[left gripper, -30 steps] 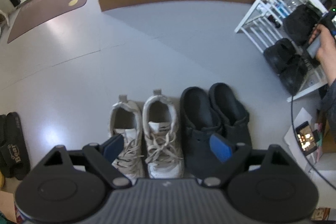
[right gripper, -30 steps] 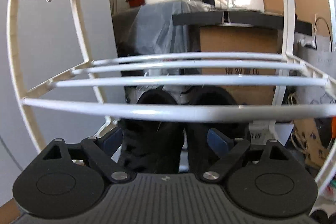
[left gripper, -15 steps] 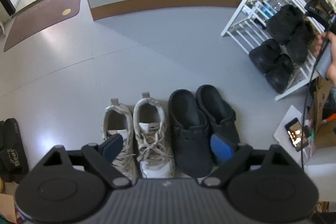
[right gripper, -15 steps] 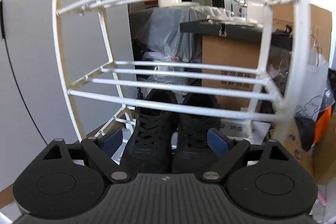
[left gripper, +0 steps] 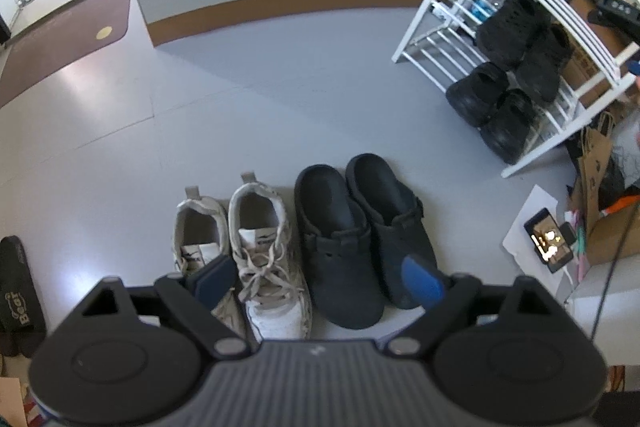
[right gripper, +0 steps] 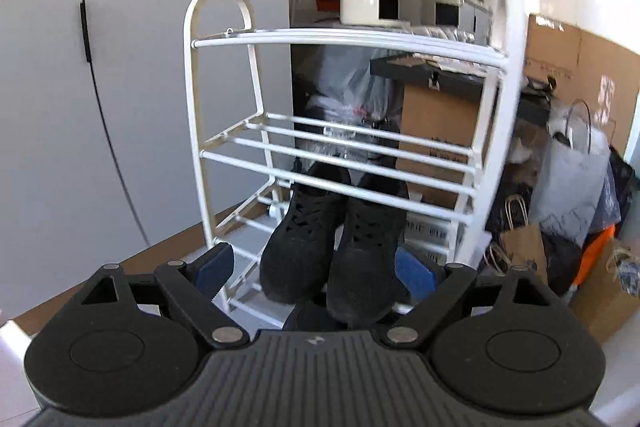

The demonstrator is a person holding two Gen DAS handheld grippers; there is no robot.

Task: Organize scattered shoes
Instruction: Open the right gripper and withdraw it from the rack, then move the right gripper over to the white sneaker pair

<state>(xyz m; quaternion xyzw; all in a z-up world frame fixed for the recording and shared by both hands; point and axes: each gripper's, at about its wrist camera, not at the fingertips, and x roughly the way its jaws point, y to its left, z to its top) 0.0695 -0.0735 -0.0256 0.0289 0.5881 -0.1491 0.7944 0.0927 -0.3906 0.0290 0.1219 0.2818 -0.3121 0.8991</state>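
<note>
With both grippers wide open and empty, the left gripper (left gripper: 318, 283) should descend straight on the white sneakers (left gripper: 244, 247) at 6 o'clock, gripping both collars together.

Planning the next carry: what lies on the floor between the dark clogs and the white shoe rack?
Nothing: in the left wrist view, bare grey floor separates the dark clogs from the white shoe rack.

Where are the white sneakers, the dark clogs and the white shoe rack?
white sneakers (left gripper: 267, 247), left wrist view, laces of the right-hand sneaker.
dark clogs (left gripper: 340, 251), left wrist view, strap of the left-hand clog.
white shoe rack (right gripper: 352, 41), right wrist view, top rail.
</note>
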